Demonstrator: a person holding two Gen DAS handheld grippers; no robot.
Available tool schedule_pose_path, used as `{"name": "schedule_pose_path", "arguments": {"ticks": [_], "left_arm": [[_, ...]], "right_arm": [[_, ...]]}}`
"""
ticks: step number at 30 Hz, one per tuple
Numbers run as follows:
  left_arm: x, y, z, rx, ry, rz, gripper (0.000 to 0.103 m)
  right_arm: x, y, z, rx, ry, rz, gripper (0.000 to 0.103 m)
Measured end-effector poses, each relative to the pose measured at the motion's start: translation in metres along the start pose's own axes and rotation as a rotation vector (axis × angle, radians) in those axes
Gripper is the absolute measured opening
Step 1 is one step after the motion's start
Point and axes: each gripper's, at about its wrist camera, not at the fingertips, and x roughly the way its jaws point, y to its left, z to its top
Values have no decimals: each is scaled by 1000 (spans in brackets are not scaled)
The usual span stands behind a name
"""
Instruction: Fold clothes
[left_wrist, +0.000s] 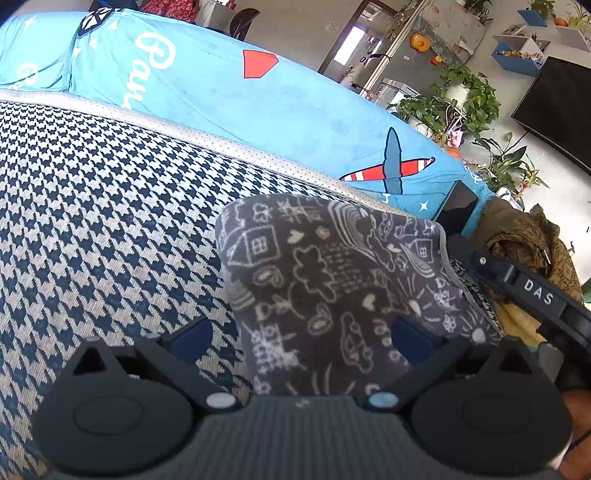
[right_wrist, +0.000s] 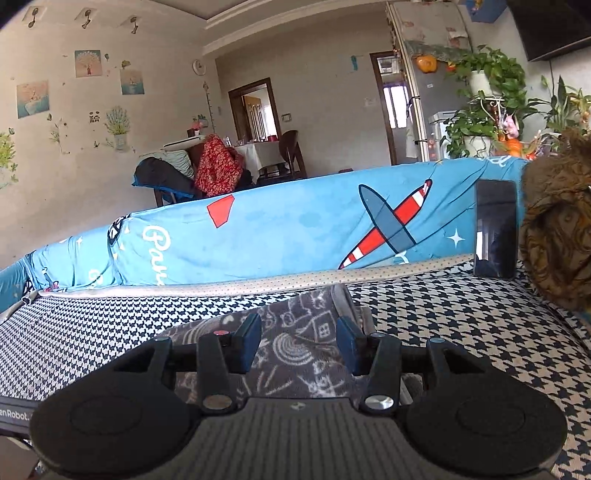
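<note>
The houndstooth sofa (left_wrist: 92, 221) carries the grey doodle cloth (left_wrist: 317, 280), folded, lying toward 3 o'clock of its seat. A phone (right_wrist: 495, 229) leans at 2 o'clock. My left claw (left_wrist: 301, 341) is spread apart over the cloth; my right claw (right_wrist: 299, 347) is likewise apart above it.

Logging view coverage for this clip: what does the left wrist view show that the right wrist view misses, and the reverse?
Left only: the right gripper's arm marked DAS and wall shelves. Right only: wall pictures, a clock, a dining table. Both: the grey doodle garment on the houndstooth cover, blue plane blanket, phone, brown cloth, plants. Both grippers, left and right, have open jaws.
</note>
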Motion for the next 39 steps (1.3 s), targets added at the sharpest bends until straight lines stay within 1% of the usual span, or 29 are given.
{"name": "schedule_pose_path", "arguments": {"ticks": [3,9,13,15,16,19,22,24,25,26,34,39], "left_arm": [[9,-6,4,5,9,-2,103],[19,-20,14,74,-23,7,103],[35,-27,16,100,1,19,103],[44,-29,18,111,15,35,103],[47,-31,19,117,24,44,103],[57,-33,20,139,54,76,103],[63,-30,19,114,70,73,103],[66,-27,18,103,74,72,103],[67,-26,18,96,76,72,103],[68,-26,18,89,78,71,103],[75,-20,18,66,99,69,103],[76,-22,16,57,97,80,103]], "right_arm": [[13,1,5,11,9,21,45],[35,-4,8,60,27,20,45],[49,-10,8,89,41,5,45],[57,-13,6,100,64,-14,44],[61,-15,4,109,77,-23,41],[73,-20,-1,135,111,-43,38],[85,-26,-7,161,148,-53,35],[93,-30,-12,168,166,-68,31],[94,-30,-13,166,166,-71,27],[96,-30,-13,164,165,-74,25],[105,-29,-21,146,159,-98,24],[106,-29,-22,142,153,-105,24]]}}
